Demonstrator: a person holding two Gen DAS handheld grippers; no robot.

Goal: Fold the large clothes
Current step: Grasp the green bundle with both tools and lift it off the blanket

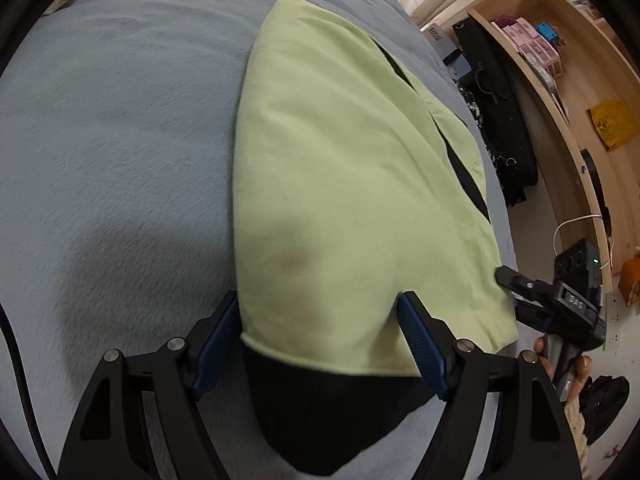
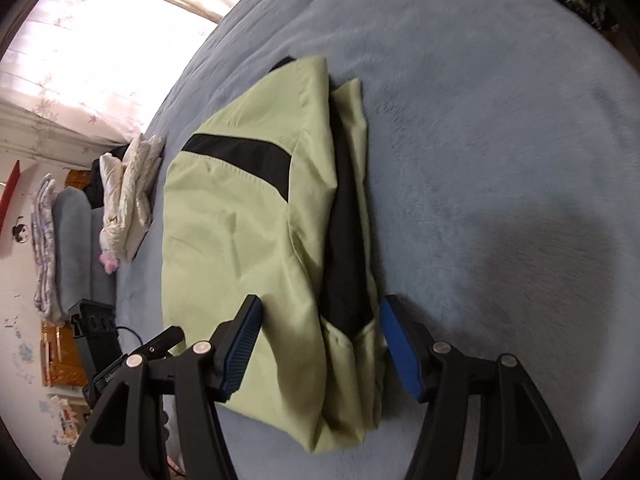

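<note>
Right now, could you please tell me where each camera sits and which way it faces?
Left wrist: on the left tool, looking down at the green jacket on the blue blanket; a hand shows.
Right wrist: on the right tool, looking down along the jacket's other side; no body parts.
Shared: jacket, blanket, each other's tool.

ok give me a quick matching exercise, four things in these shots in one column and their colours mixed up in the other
Things:
1. jacket
2. blanket
3. gripper pads
4. stripe on the jacket

Colours:
A. black
B. light green
C. blue
D. blue-grey

Pairs: 1-B, 2-D, 3-C, 4-A
</note>
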